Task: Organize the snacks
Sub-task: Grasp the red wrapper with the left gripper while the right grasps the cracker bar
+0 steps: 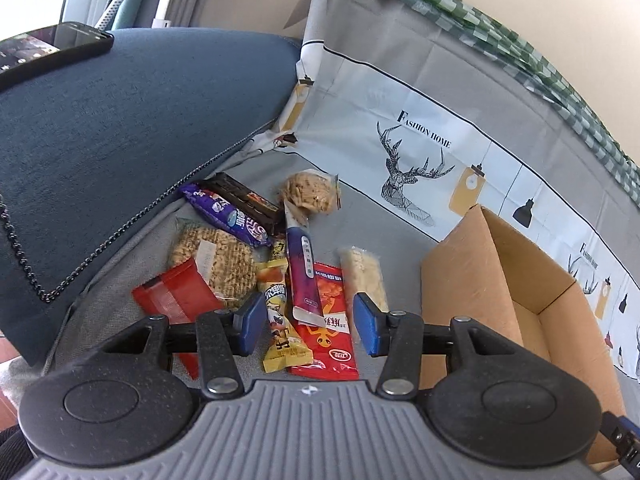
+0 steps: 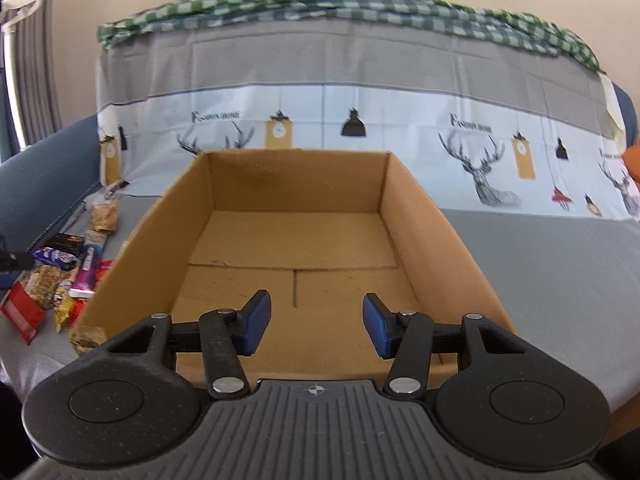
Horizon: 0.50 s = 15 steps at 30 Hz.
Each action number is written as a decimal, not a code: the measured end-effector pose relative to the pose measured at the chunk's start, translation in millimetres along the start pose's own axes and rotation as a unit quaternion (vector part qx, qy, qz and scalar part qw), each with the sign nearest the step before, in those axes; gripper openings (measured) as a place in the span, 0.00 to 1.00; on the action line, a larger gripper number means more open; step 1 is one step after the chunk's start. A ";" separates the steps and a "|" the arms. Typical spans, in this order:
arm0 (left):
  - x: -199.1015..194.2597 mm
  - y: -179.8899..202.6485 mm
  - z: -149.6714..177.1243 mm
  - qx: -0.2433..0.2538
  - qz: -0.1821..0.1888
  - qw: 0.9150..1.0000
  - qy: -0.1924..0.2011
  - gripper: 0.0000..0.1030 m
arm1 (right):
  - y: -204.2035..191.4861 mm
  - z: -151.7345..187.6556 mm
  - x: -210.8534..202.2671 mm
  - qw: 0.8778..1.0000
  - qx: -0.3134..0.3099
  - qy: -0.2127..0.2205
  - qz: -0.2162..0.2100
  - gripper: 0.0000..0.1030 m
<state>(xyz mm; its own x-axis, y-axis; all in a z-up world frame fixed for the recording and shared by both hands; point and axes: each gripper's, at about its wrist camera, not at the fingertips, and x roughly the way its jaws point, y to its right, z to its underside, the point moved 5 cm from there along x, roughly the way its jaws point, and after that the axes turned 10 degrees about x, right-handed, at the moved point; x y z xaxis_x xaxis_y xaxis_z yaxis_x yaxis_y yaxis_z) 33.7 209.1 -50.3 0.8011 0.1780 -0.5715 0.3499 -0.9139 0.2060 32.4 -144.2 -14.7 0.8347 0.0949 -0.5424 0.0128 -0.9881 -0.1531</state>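
Note:
A pile of snack packets lies on the grey sofa seat. My left gripper [image 1: 308, 322] is open above its near end, over a yellow packet [image 1: 280, 328], a red packet [image 1: 330, 336] and a purple-white tube packet [image 1: 302, 268]. A purple bar [image 1: 230, 216], a dark bar [image 1: 244, 200], two clear bags of crackers [image 1: 218, 264] [image 1: 310, 192], a red pouch [image 1: 172, 296] and a pale wafer pack [image 1: 366, 276] lie around. An open cardboard box [image 2: 296, 240] stands to the right and holds nothing. My right gripper [image 2: 316, 324] is open over the box's near edge.
A blue cushion [image 1: 120, 132] with a phone [image 1: 44, 48] on top borders the pile on the left. The sofa back [image 2: 360, 120] carries a deer-print cover and a green checked cloth [image 2: 320, 4]. The box also shows in the left wrist view [image 1: 500, 280].

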 end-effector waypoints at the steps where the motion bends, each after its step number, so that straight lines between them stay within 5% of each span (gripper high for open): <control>1: 1.8 -0.5 1.0 0.001 0.001 1.000 -0.003 0.53 | -4.0 -0.7 0.0 1.000 -0.004 0.003 -0.002 0.52; 9: 19.6 -11.5 6.3 -0.028 -0.022 0.999 -0.023 0.57 | -42.2 0.0 4.8 0.999 -0.034 0.009 -0.030 0.52; 15: 29.0 -32.7 5.6 -0.052 -0.071 0.996 -0.016 0.72 | -71.4 -9.9 4.6 0.997 -0.049 0.025 -0.059 0.50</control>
<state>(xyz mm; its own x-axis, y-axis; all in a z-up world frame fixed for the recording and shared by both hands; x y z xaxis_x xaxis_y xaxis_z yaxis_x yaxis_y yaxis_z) 42.8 242.2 -78.1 0.7247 0.2897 -0.6251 0.5086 -0.8371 0.2017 40.8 -74.4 1.8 0.8510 0.2067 -0.4828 0.1633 -0.9779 -0.1308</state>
